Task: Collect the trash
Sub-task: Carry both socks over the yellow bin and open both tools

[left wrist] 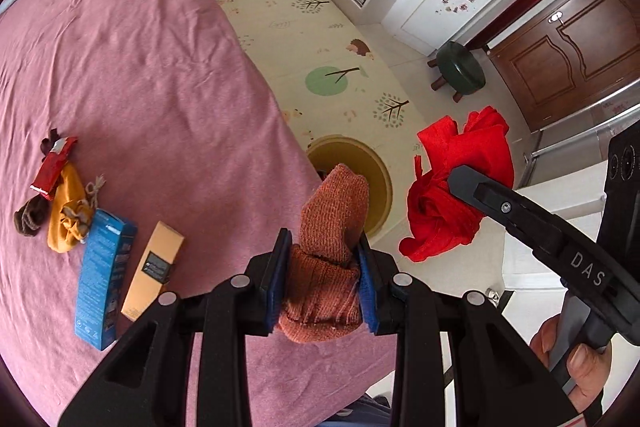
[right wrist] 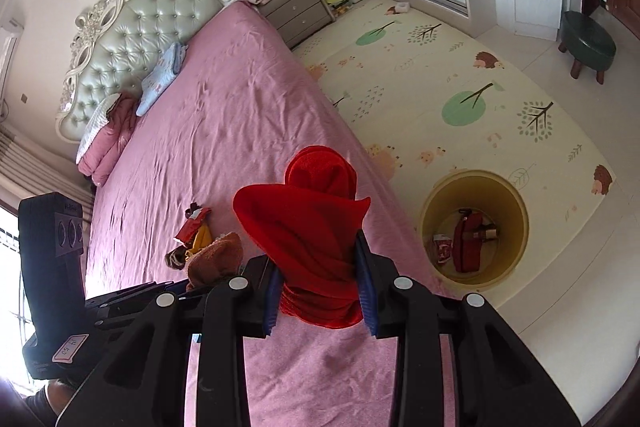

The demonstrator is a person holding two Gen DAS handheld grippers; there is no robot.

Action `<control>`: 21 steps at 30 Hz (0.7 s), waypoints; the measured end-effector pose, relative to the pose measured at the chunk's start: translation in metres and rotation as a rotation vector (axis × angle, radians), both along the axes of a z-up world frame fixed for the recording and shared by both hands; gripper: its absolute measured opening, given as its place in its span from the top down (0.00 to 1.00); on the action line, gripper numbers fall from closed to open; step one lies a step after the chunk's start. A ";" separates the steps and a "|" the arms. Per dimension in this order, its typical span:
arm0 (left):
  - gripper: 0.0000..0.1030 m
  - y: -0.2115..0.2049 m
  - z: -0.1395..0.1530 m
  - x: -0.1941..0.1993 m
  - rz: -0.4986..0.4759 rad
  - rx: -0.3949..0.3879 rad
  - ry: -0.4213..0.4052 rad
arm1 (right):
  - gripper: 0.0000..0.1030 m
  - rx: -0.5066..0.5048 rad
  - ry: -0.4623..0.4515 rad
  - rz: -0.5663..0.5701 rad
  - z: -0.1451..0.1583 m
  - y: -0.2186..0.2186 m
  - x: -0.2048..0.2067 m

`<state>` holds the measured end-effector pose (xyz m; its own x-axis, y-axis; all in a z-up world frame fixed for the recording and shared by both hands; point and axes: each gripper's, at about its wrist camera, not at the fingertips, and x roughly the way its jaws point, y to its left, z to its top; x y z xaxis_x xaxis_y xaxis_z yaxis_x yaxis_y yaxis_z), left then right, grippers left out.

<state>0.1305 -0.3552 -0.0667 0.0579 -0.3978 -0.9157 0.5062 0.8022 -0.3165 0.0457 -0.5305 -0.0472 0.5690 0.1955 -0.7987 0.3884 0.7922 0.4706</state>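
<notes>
Pinched between my left tongs [left wrist: 322,267] is a rust-orange knitted sock [left wrist: 330,259], its toe end sticking up past the blue pads, held over the edge of the bed [left wrist: 140,67] with the yellow bin [left wrist: 380,183] just beyond it on the floor. My right tongs [right wrist: 320,287] are clamped on a crumpled red cloth [right wrist: 312,227], which bulges out above the pads; from the left wrist view that same red cloth [left wrist: 456,187] hangs in the air beside the bin, off the side of the bed. Seen from the right wrist, the yellow bin [right wrist: 474,227] stands on the patterned play mat [right wrist: 460,67] close against the bed's side, and inside it lie a red pouch [right wrist: 466,243] and a small red-and-white wrapper [right wrist: 442,247]. On the pink sheet, well away from the bin, I see a blue box [left wrist: 104,275] and a tan box [left wrist: 152,267] lying side by side, and just past them a mustard drawstring bag [left wrist: 68,215], a brown sock [left wrist: 28,219] and a red snack wrapper [left wrist: 54,167] bunched together and touching. A dark green stool [left wrist: 460,67] stands on the floor far beyond the bin, near the brown door [left wrist: 568,47].
</notes>
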 end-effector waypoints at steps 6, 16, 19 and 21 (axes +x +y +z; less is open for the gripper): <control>0.70 -0.065 -0.012 -0.007 -0.081 0.003 0.011 | 0.69 0.004 0.017 -0.103 -0.014 -0.052 -0.027; 0.70 -0.150 -0.044 -0.008 -0.209 0.028 0.032 | 0.69 0.023 0.048 -0.205 -0.043 -0.110 -0.044; 0.70 -0.168 -0.056 -0.004 -0.227 0.035 0.043 | 0.69 0.029 0.055 -0.226 -0.052 -0.123 -0.042; 0.70 -0.177 -0.062 -0.002 -0.238 0.040 0.046 | 0.69 0.027 0.059 -0.238 -0.057 -0.131 -0.040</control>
<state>0.1290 -0.5318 -0.1290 -0.0759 -0.3589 -0.9303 0.6683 0.6741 -0.3146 0.0053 -0.6611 -0.1038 0.5544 0.0836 -0.8280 0.5897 0.6626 0.4617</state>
